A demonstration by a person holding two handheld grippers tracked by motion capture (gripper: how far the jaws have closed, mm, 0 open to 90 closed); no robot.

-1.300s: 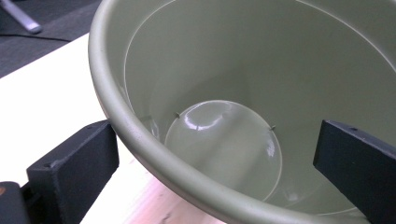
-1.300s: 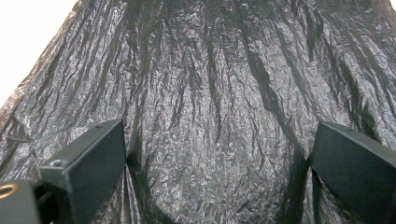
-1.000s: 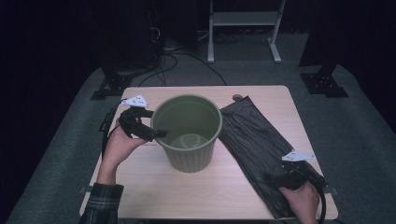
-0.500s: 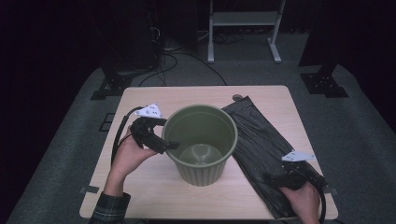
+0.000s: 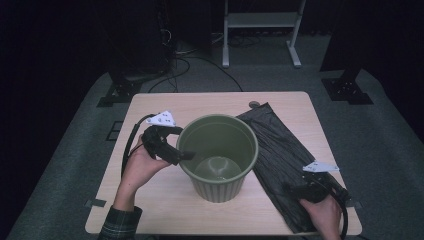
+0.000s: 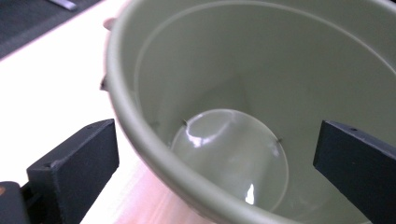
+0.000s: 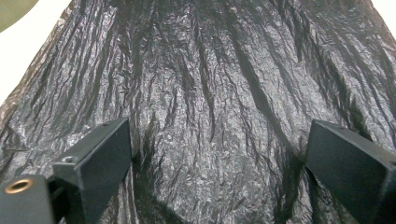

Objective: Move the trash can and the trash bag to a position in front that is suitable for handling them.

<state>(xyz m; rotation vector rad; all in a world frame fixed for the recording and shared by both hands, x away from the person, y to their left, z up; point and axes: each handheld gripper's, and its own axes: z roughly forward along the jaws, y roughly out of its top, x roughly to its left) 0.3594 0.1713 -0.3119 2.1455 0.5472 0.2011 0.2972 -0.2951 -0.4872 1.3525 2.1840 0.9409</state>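
An empty olive-green plastic bin [image 5: 220,187] stands upright mid-table, its shiny bottom visible in the left gripper view [image 6: 224,154]. My left gripper [image 5: 183,154] is open and straddles the bin's left rim. In its own view [image 6: 217,163] one jaw is outside the wall and the other is well inside. A crinkled black plastic bag [image 5: 280,145] lies flat to the right of the bin. My right gripper [image 5: 296,193] rests on the bag's near end, open, and the bag [image 7: 210,70] spreads out between and beyond its wide-apart jaws [image 7: 219,163].
The light wooden table [image 5: 200,105] has bare surface behind the bin and at the near left. The bag's far end reaches nearly to the table's back edge. On the dark floor beyond are cables [image 5: 200,60] and a white stand [image 5: 260,30].
The bin has slid to the right and toward the person along with the left gripper, and now sits against the bag's edge. The right gripper has stayed on the bag.
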